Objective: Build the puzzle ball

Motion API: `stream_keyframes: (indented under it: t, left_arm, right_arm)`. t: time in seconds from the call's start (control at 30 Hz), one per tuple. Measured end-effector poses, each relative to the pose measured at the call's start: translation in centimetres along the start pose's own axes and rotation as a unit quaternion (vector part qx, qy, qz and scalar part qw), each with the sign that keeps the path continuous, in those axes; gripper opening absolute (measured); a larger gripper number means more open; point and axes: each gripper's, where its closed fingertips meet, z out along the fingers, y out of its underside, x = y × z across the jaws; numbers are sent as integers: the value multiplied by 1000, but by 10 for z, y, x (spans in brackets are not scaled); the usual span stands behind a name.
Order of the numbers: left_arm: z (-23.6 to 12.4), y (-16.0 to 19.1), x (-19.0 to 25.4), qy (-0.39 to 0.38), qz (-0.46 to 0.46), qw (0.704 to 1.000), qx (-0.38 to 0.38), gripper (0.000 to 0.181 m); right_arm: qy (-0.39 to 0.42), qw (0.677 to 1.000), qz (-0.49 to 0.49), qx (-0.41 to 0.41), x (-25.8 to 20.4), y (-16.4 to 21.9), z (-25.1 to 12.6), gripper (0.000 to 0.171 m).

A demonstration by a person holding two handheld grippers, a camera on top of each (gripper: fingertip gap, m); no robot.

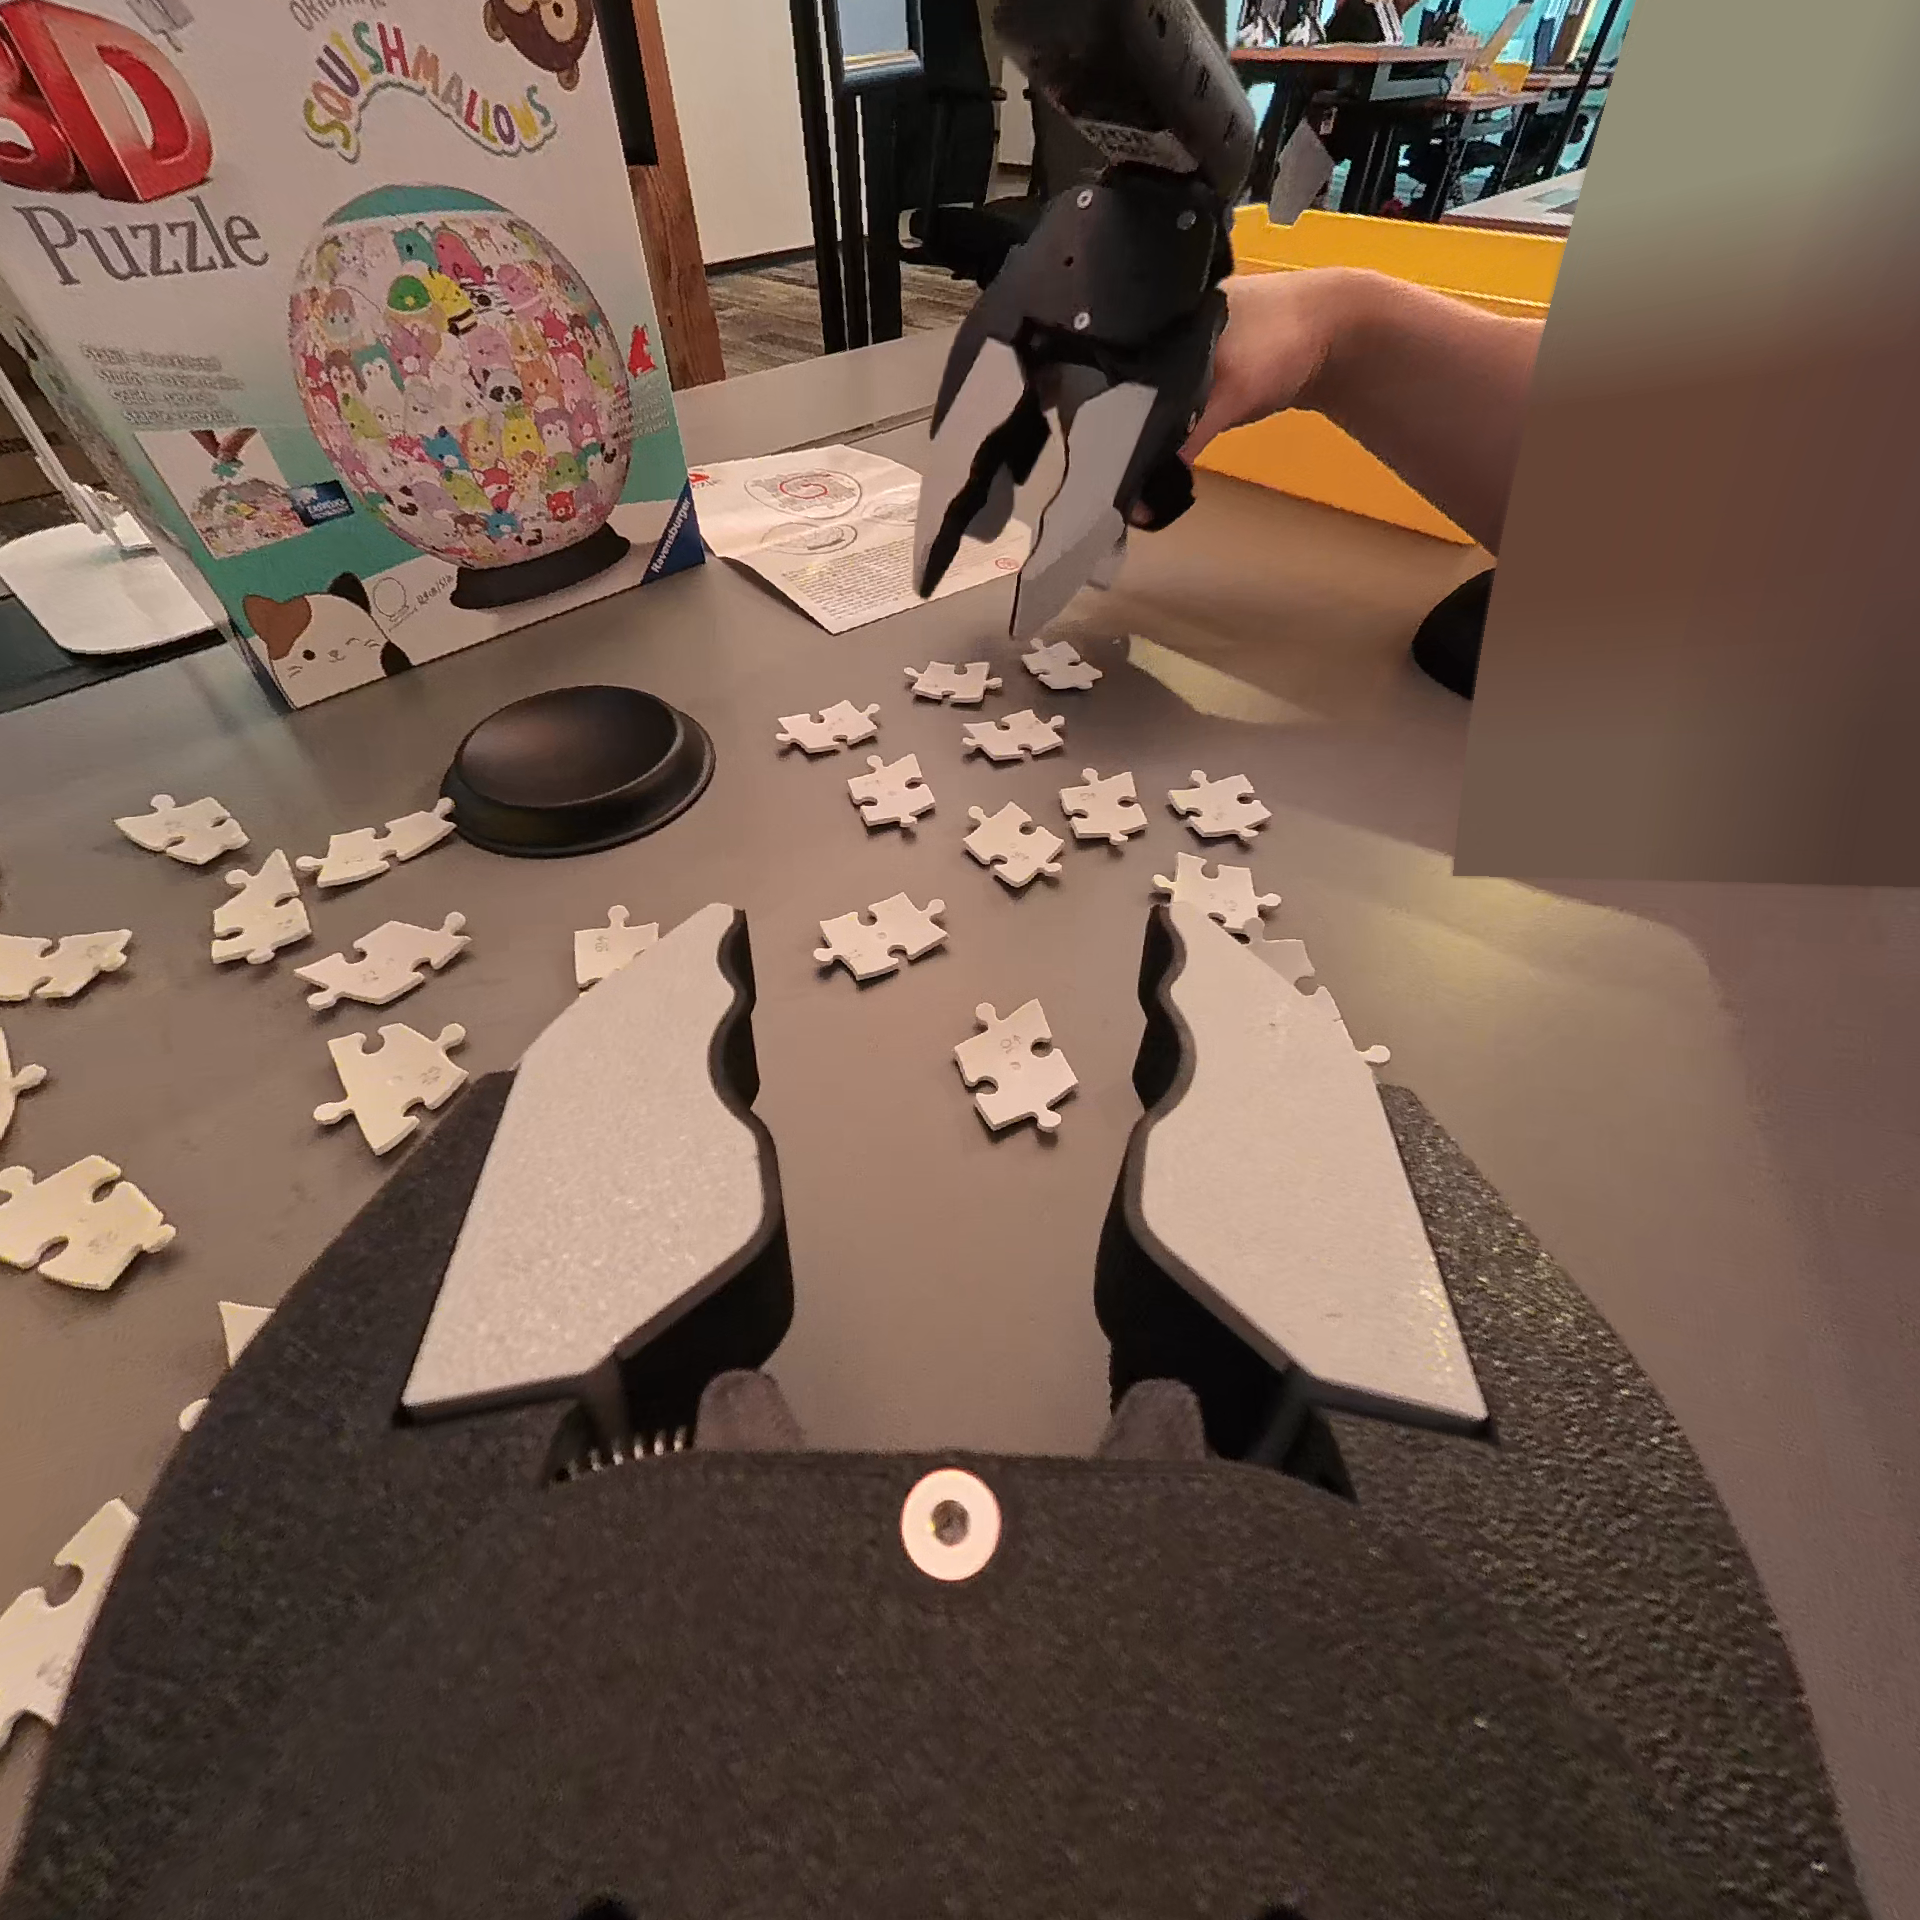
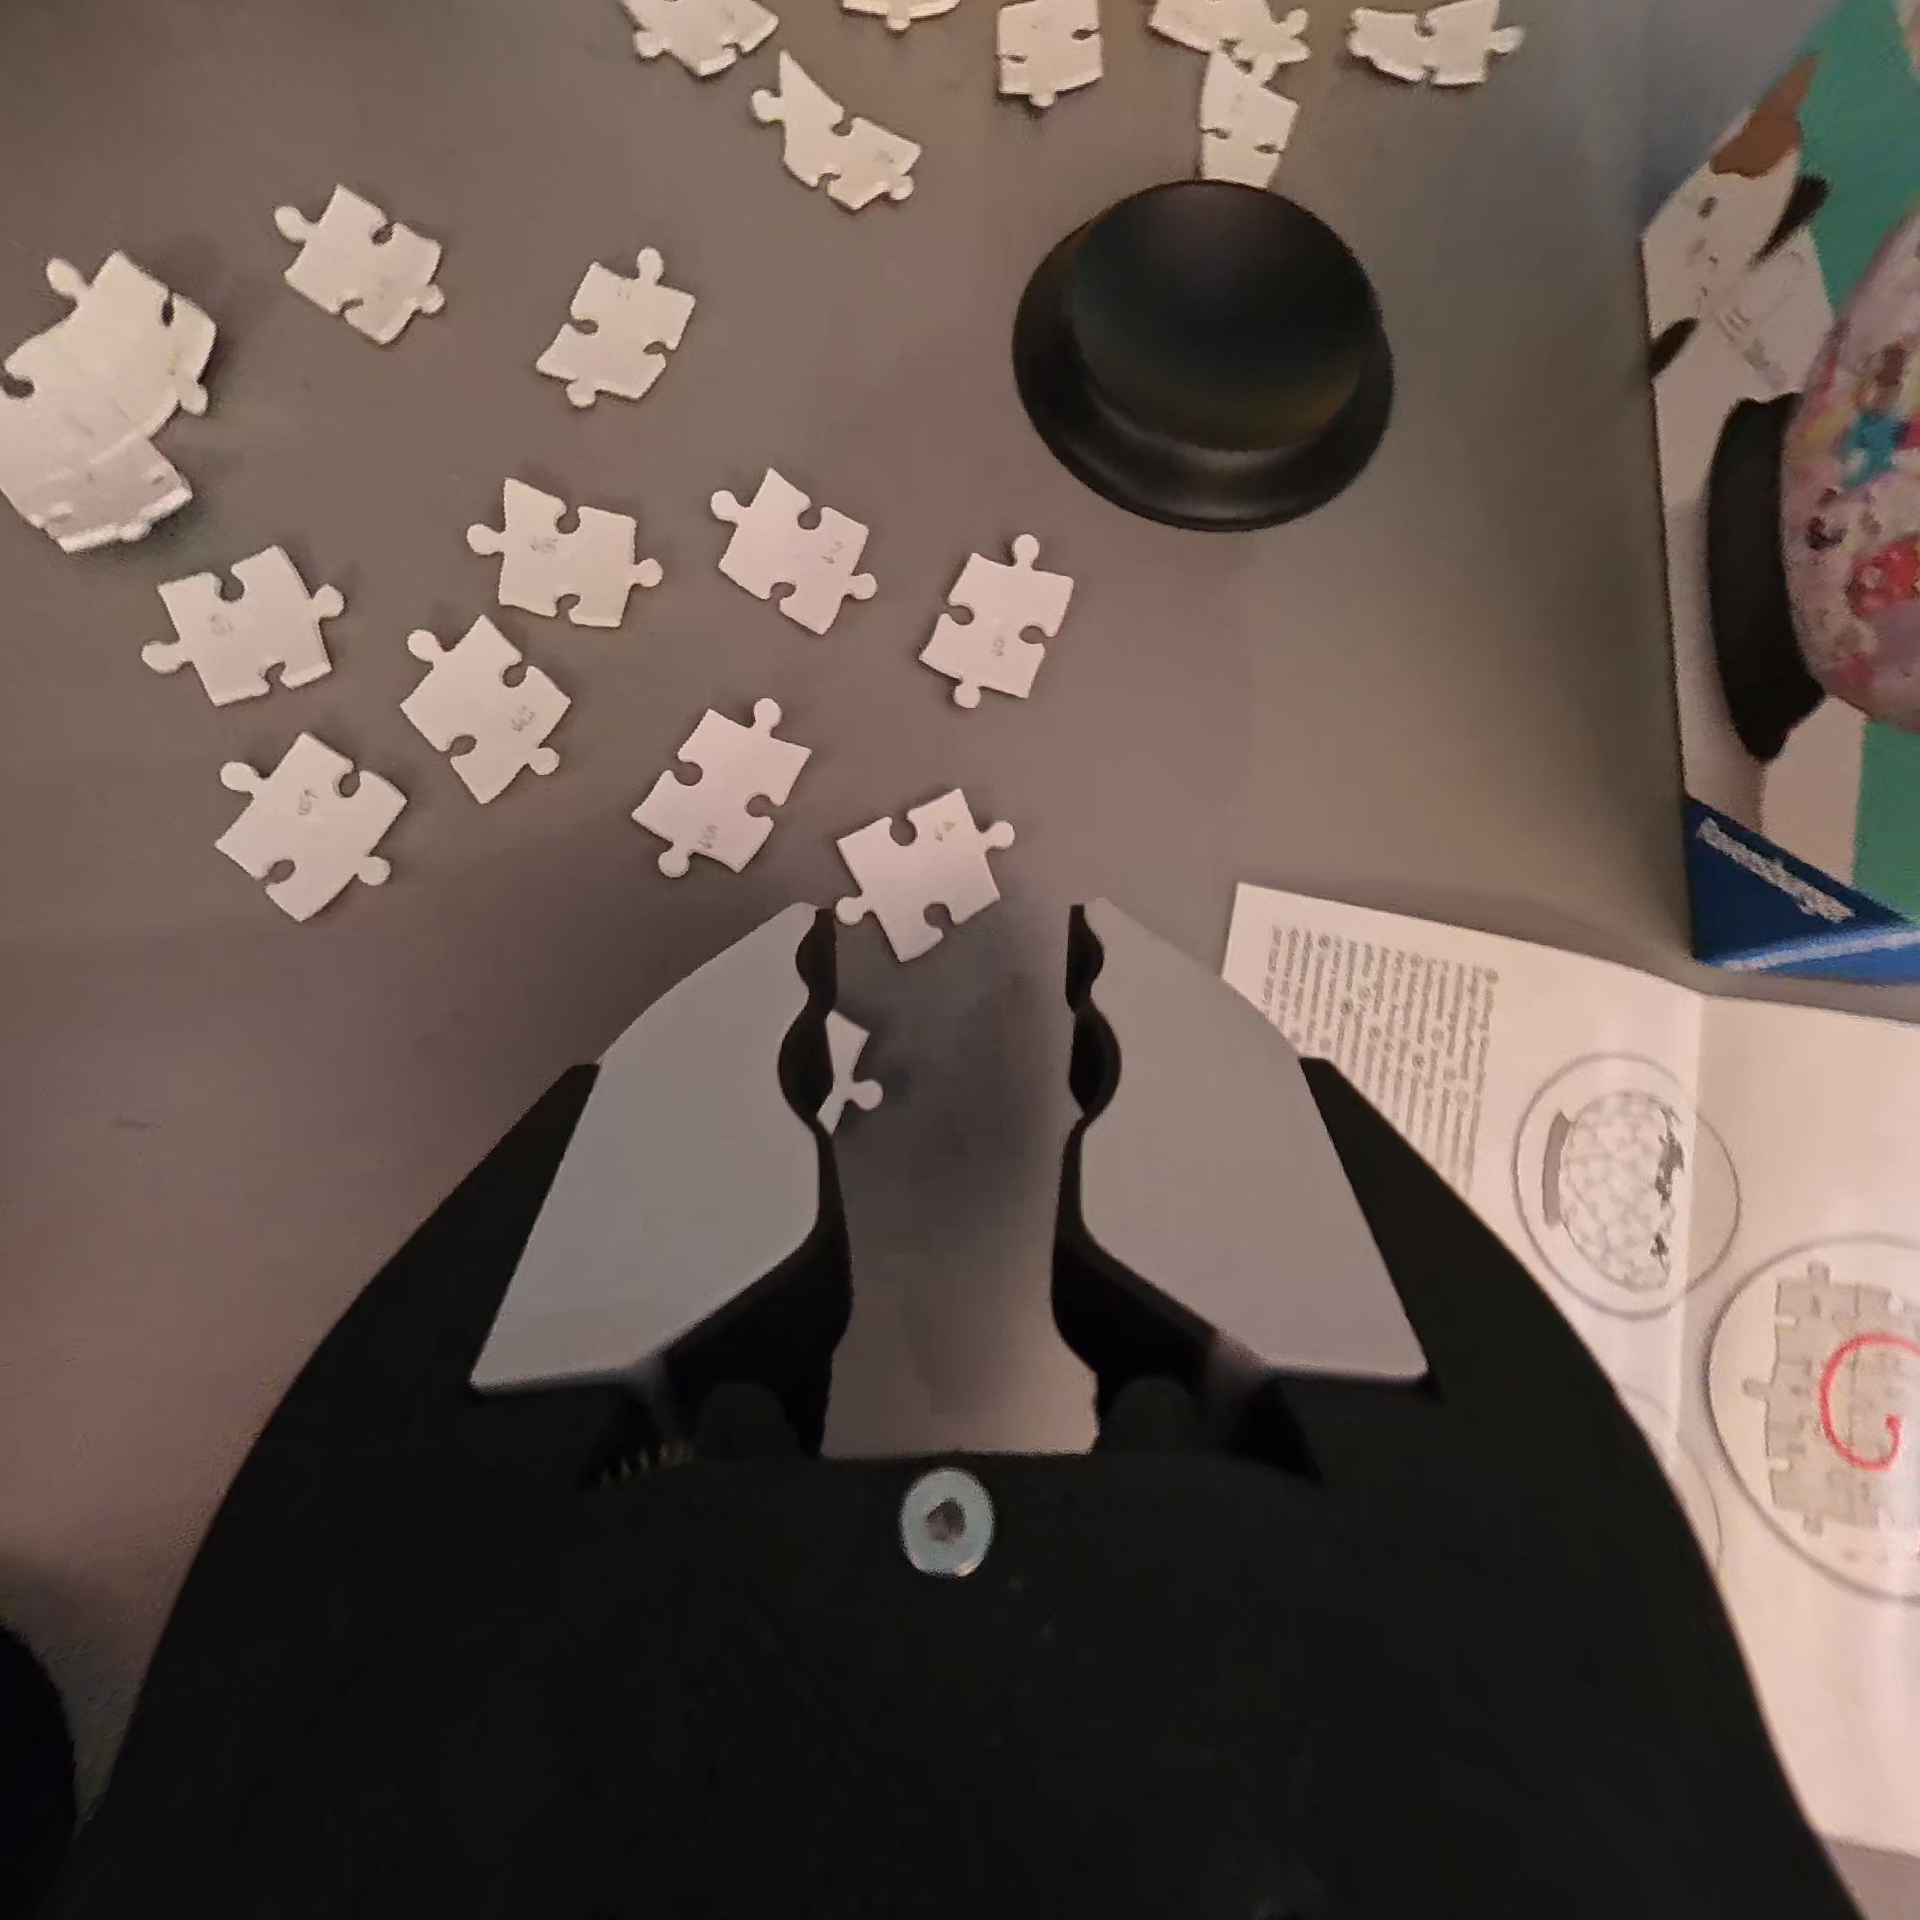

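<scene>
Several white puzzle pieces lie face down, scattered on the grey table (image 1: 935, 1226). A black round stand (image 1: 579, 769) sits among them; it also shows in the right wrist view (image 2: 1205, 353). My left gripper (image 1: 945, 920) is open and empty, low over the table, with one piece (image 1: 1016, 1065) between its fingers. My right gripper (image 2: 951, 914) is open and empty, pointing down over the far pieces; it also shows in the left wrist view (image 1: 977, 603). A piece (image 2: 920, 883) lies just past its fingertips, and another piece (image 2: 847, 1075) is partly hidden under its left finger.
The puzzle box (image 1: 343, 343) stands at the back left, and its corner shows in the right wrist view (image 2: 1797, 520). A white instruction sheet (image 1: 831, 530) lies beside it, right of my right gripper (image 2: 1558, 1247). A yellow bin (image 1: 1382, 343) sits behind a person's forearm (image 1: 1382, 364). My right fingertips sit around 20 centimeters from my left ones.
</scene>
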Motion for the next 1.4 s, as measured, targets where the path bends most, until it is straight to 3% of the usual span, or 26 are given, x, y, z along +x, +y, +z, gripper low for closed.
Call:
stream_keyframes:
  t: [0.3,0.67,1.4]
  left_arm:
    - [1,0,0,1,0,1000,-1,71]
    - [2,1,3,6,4,1000,-3,71]
    - [0,0,1,7,-3,1000,0,72]
  right_arm:
    - [-43,996,-47,-69,-7,5,20,45]
    - [-46,995,-44,-74,1,11,12,31]
    - [-63,995,-26,-72,-7,4,19,26]
